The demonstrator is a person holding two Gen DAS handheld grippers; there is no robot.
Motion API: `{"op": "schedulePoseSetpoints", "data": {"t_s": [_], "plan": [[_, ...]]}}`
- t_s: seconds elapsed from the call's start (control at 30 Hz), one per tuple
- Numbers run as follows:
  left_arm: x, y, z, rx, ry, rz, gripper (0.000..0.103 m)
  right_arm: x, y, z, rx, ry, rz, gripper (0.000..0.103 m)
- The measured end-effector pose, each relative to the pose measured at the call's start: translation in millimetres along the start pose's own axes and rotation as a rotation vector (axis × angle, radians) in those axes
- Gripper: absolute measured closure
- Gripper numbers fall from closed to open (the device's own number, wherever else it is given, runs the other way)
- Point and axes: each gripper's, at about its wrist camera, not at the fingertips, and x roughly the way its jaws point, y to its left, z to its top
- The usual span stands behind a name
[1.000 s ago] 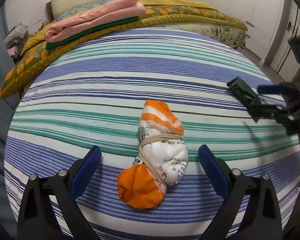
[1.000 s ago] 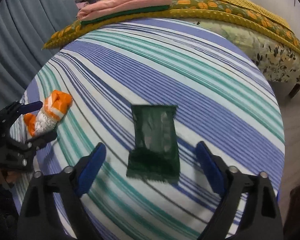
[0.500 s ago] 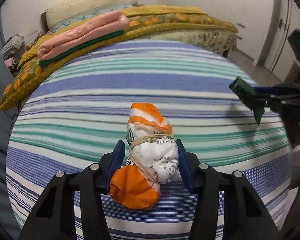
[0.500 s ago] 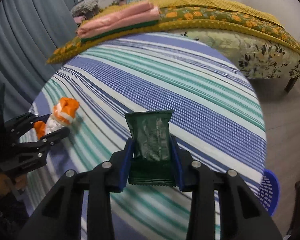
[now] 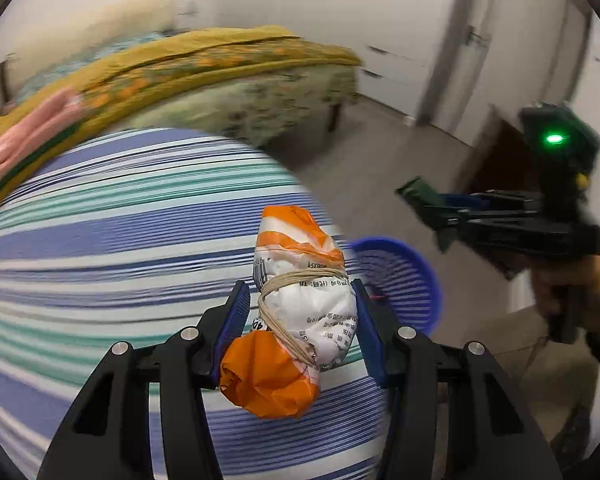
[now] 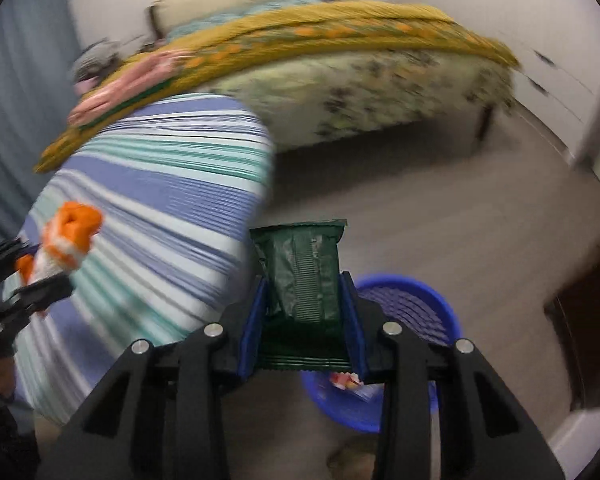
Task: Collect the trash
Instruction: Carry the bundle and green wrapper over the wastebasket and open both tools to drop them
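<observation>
My left gripper (image 5: 298, 312) is shut on an orange and white wrapped bundle (image 5: 296, 312) tied with a rubber band, held above the edge of the striped bed (image 5: 100, 248). My right gripper (image 6: 305, 304) is shut on a dark green packet (image 6: 302, 276) and holds it in the air above the rim of a blue basket (image 6: 416, 308). The basket also shows in the left wrist view (image 5: 400, 280), past the bed's edge. The right gripper with its packet (image 5: 420, 196) shows in the left wrist view. The left gripper's bundle (image 6: 68, 240) shows in the right wrist view.
A second bed with a yellow floral cover (image 6: 340, 60) and folded pink cloth (image 6: 120, 92) stands behind. Grey floor (image 6: 420, 200) lies between it and white cupboards (image 5: 400, 40). A dark brown piece of furniture (image 6: 588, 320) is at the right. Some wrappers (image 6: 346, 380) lie in the basket.
Both grippers have lifted their items off the striped bed and swung right, toward the floor and the blue basket, which has come into view. The views are blurred by motion.
</observation>
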Motion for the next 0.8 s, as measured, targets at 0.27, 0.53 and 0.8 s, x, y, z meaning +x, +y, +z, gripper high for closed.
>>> {"op": "schedulePoseSetpoints", "data": {"t_s": [0.27, 0.53, 0.8], "plan": [[85, -95, 15, 0.06, 0.095, -0.088, 0.052, 35, -97, -32, 0.14, 0.08, -0.067, 0.067], [178, -118, 12, 0.042, 0.195, -0.077, 0.05, 70, -146, -45, 0.258, 0.098, -0.045, 0.065], [222, -124, 14, 0.013, 0.222, -0.086, 0.023, 70, -174, -55, 0.35, 0.049, -0.053, 0.028]]}}
